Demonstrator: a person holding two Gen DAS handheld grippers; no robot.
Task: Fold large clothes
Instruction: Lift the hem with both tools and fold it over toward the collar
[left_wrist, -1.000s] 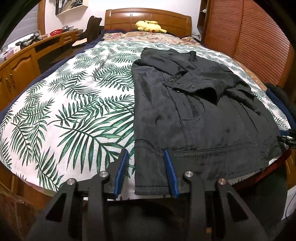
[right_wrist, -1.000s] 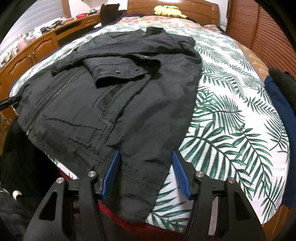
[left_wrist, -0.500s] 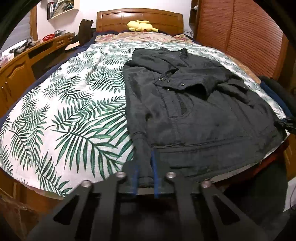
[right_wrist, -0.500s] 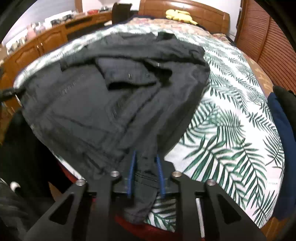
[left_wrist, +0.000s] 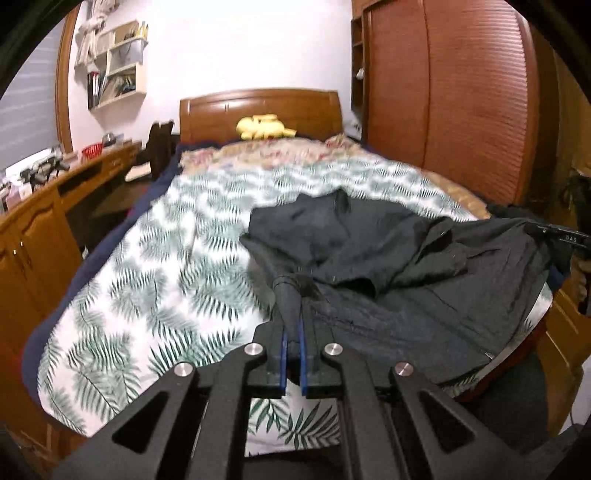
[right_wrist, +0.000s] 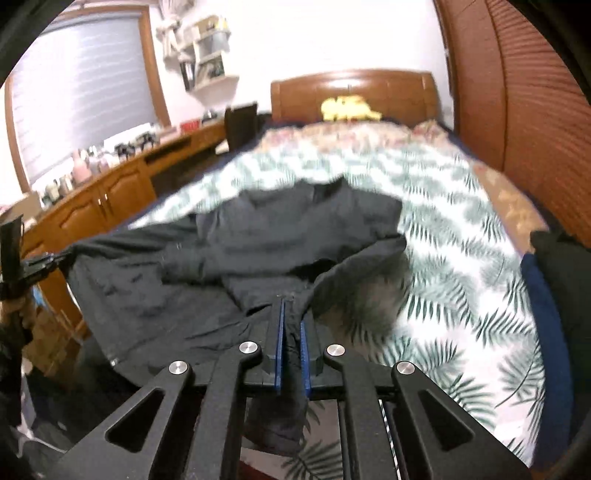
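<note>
So the black jacket is lying lengthwise on the leaf-print bedspread, collar toward the headboard, hem end lifted off the near edge. My left gripper is pinched tight on one hem corner and my right gripper on the other, so the fold goes straight ahead, away from me, both hands about equally close.
</note>
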